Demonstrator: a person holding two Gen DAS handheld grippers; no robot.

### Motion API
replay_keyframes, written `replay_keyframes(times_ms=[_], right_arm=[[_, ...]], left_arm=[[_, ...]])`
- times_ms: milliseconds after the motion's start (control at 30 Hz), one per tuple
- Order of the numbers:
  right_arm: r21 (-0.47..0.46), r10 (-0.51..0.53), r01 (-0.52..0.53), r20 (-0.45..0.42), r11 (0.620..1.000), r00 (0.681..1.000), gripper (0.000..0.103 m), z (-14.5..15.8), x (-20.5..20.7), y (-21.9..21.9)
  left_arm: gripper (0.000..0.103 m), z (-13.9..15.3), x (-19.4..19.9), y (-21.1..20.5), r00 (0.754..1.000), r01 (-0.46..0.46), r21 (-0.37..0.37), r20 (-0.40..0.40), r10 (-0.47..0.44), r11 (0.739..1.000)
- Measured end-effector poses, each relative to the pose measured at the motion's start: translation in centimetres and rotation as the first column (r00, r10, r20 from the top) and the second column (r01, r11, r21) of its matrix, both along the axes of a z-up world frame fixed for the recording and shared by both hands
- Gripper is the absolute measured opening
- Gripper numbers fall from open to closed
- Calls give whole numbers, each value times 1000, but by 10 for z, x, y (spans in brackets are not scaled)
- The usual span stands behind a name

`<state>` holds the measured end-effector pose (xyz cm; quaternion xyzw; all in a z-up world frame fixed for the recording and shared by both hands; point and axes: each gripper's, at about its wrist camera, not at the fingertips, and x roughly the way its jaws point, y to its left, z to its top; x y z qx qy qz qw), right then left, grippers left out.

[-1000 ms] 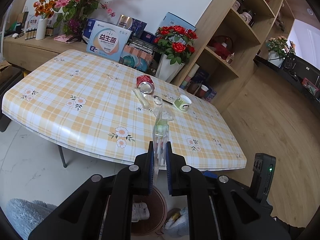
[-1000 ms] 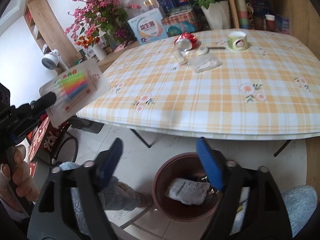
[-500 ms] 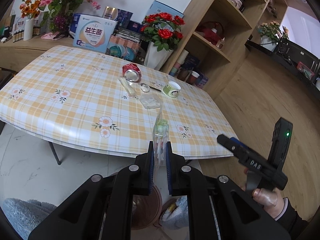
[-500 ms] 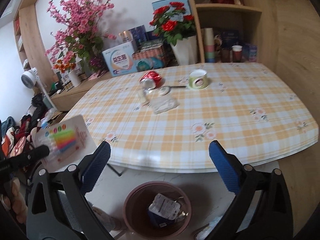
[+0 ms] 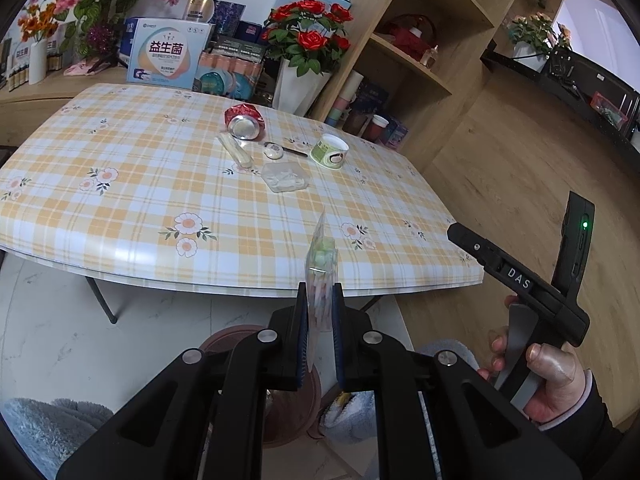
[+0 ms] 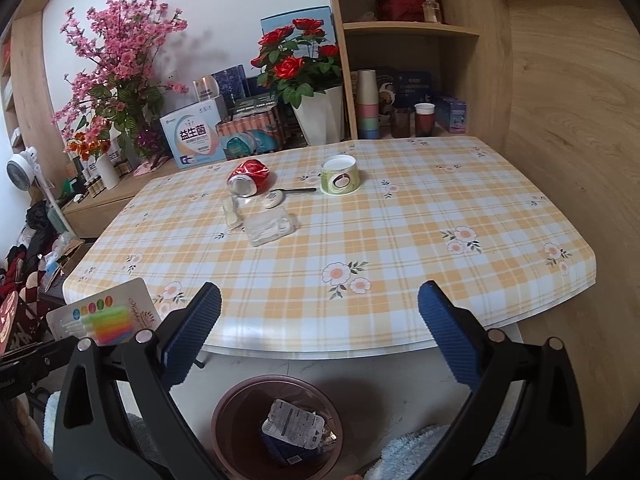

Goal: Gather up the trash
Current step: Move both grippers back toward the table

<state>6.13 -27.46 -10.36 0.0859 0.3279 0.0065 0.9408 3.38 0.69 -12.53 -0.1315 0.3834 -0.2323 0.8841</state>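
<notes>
Now the right tool gapes wider, empty; left tool still clamps the candle pack

**Trash on the table, in the bin and in our grip**

We hold a clear candle blister pack edge-on above the brown bin, which contains a crumpled wrapper. On the checked table lie a crushed red can, a paper cup, a clear plastic packet, a spoon and a pale strip.

Can left of cup on table; bin below.
</notes>
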Motion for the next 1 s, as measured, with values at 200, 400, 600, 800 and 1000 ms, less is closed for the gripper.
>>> replay_keyframes(times_ms=[200,400,600,800,1000], right_arm=[[-8,-21,21,5,1000,1000,97,2,0,-5],[-13,-25,25,5,1000,1000,97,3,0,-5],[-22,-23,23,4,999,1000,97,4,1,-4],[-34,-31,31,-4,999,1000,97,2,1,-3],[-59,-29,29,-1,998,1000,97,1,2,-2]], left_arm=[[11,-4,1,-6,1000,27,5,-12,-26,1000],[11,-9,1,-12,998,60,9,-30,-59,998],[53,-13,1,-14,997,75,-5,-34,-75,997],[68,-10,3,-17,999,47,58,-8,-46,997],[79,-5,8,-18,999,33,103,27,-36,994]])
